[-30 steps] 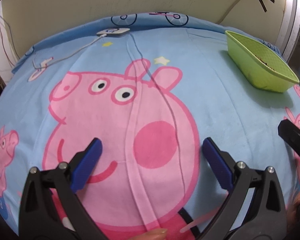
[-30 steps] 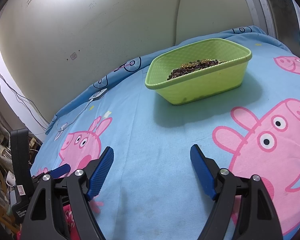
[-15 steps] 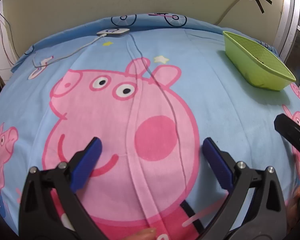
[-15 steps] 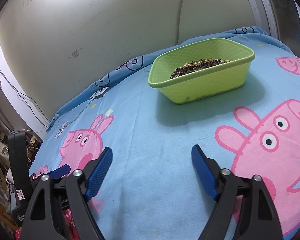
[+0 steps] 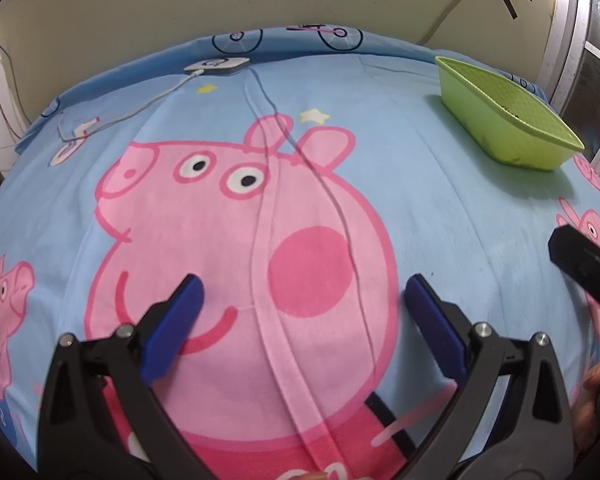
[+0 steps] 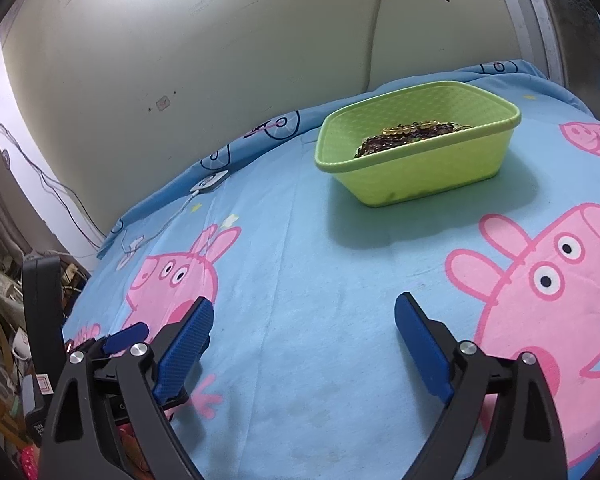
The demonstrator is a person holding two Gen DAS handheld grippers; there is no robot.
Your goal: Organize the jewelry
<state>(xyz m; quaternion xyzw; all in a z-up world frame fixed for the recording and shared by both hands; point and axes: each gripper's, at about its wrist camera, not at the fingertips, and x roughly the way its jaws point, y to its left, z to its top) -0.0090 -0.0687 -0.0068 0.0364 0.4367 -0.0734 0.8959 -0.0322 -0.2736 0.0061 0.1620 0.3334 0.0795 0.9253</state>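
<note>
Jewelry (image 6: 410, 136) in the green basin (image 6: 420, 176) lies ahead of the gaping, empty right tongs (image 6: 304, 338), far right of the equally spread left tongs (image 5: 300, 320).

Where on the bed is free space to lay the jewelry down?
The bedsheet lies bare between the green basin and the open right gripper; also the big pig print ahead of the open left gripper. Busier: the far edge, with the white charger and its cable.
</note>
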